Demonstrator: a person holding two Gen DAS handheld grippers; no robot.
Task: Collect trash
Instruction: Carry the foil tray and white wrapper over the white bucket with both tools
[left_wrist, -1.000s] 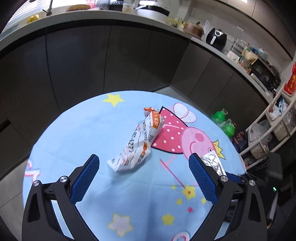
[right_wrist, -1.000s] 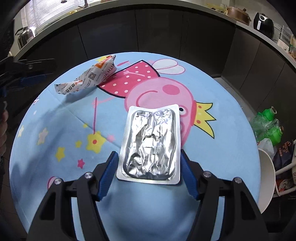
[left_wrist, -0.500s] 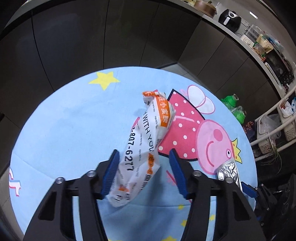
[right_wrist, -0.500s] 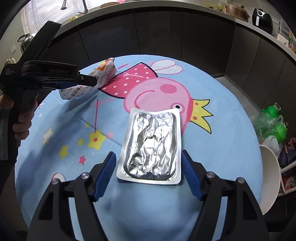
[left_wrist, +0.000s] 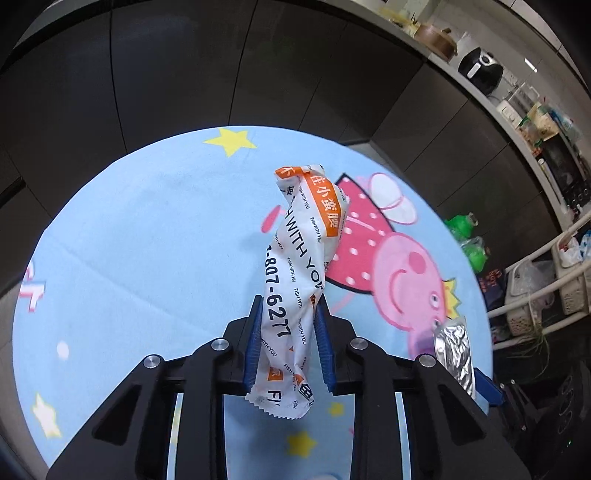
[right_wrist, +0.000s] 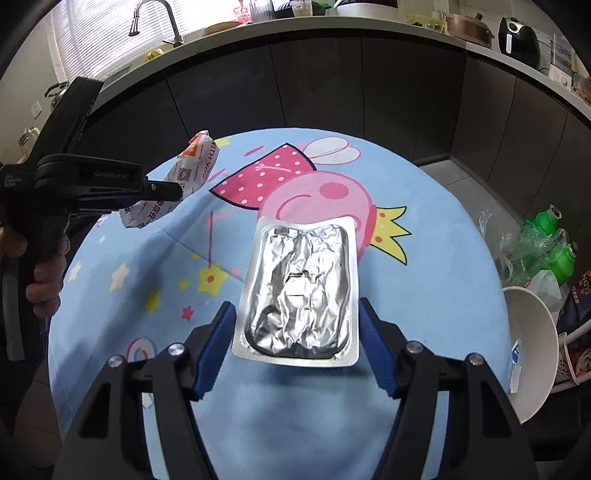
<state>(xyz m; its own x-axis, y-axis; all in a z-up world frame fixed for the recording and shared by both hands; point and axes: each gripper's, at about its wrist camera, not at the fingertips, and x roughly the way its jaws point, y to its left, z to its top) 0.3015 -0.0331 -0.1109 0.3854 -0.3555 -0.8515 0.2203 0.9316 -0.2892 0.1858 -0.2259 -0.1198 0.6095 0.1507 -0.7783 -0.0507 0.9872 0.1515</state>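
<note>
The white-and-orange wrapper (left_wrist: 299, 280) is being clamped near its lower end by the left gripper (left_wrist: 289, 343), whose jaws have just been closing; its long axis is running toward twelve o'clock. The foil tray (right_wrist: 299, 291) is being pinched by the right gripper (right_wrist: 295, 350) above the round table (right_wrist: 443, 258).

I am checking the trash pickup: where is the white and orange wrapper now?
The white and orange wrapper sits between the left gripper pads, lifted above the blue tablecloth, left of the foil pack.
</note>
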